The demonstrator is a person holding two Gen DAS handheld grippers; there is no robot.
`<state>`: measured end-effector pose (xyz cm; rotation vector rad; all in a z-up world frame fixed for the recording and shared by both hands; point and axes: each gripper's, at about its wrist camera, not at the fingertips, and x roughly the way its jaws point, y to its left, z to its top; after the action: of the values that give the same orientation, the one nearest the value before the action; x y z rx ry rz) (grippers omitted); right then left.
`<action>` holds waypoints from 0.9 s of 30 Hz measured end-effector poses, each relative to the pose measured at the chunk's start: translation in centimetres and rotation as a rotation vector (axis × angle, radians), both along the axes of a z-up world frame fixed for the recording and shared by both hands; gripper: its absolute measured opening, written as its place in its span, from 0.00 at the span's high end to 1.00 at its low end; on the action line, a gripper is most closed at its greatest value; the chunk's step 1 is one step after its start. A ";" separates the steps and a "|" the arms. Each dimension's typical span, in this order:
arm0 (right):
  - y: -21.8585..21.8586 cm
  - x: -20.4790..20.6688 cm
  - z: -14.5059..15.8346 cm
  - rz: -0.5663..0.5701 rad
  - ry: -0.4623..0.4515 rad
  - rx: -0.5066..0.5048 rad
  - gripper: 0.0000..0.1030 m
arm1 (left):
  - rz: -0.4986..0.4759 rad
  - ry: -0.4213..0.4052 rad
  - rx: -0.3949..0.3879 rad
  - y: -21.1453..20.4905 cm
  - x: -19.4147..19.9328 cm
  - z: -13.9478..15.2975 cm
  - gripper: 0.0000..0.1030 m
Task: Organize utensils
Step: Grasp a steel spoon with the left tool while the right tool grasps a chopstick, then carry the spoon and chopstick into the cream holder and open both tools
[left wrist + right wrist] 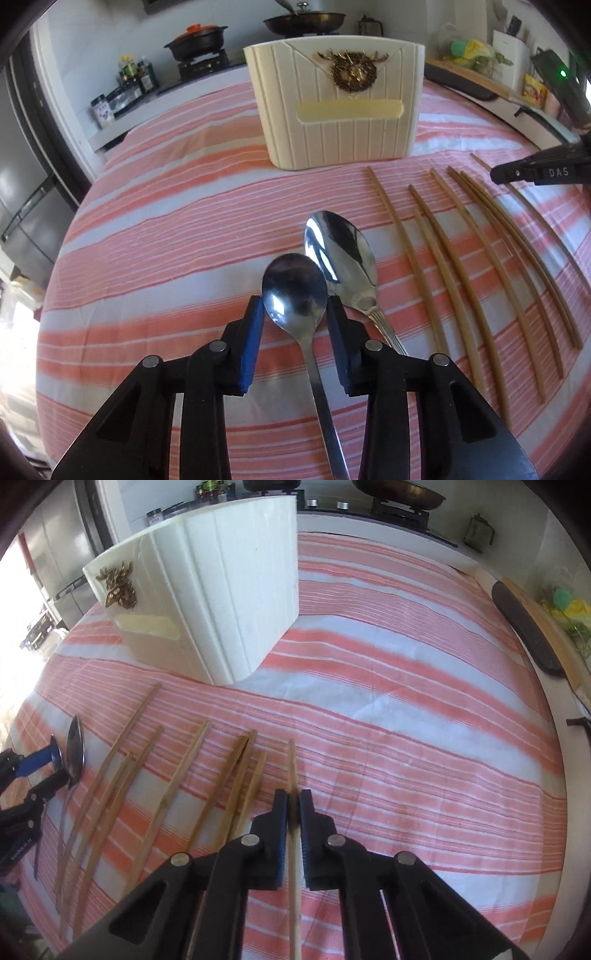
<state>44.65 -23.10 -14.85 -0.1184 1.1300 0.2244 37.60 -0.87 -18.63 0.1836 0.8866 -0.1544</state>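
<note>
The left gripper [295, 306] is closed on the bowl of the smaller steel spoon [295, 291], both blue pads touching its edges, at lower centre of the left wrist view; a larger spoon [341, 254] lies just beside it on the striped tablecloth [166, 229]. The right gripper [293, 799] is clamped on one bamboo chopstick [292, 764] at lower centre of the right wrist view. The remaining chopsticks [192, 760] lie to its left, and the cream utensil holder [334, 103] (gold emblem on its front) stands upright at upper centre of the left wrist view.
</note>
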 end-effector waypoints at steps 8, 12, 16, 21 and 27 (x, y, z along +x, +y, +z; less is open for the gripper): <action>-1.5 -6.7 6.6 0.006 -0.148 0.085 0.94 | 0.024 -0.127 -0.151 3.8 -3.5 5.6 0.66; -1.2 -10.3 9.2 0.016 -0.211 0.113 0.94 | 0.035 -0.205 -0.215 4.9 -5.7 8.4 0.66; -1.3 -12.8 11.5 0.014 -0.280 0.138 0.94 | 0.040 -0.265 -0.271 5.7 -7.5 10.4 1.00; -0.9 -15.0 12.9 0.016 -0.343 0.134 0.94 | 0.046 -0.287 -0.278 6.0 -7.2 10.3 0.98; -1.0 -15.7 13.9 0.012 -0.361 0.158 0.94 | 0.087 -0.156 -0.294 7.0 -5.3 7.5 0.96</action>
<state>28.99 -24.09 -0.95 -0.0234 0.7498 0.2888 32.26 6.11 -11.18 -0.1163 0.7053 -0.1846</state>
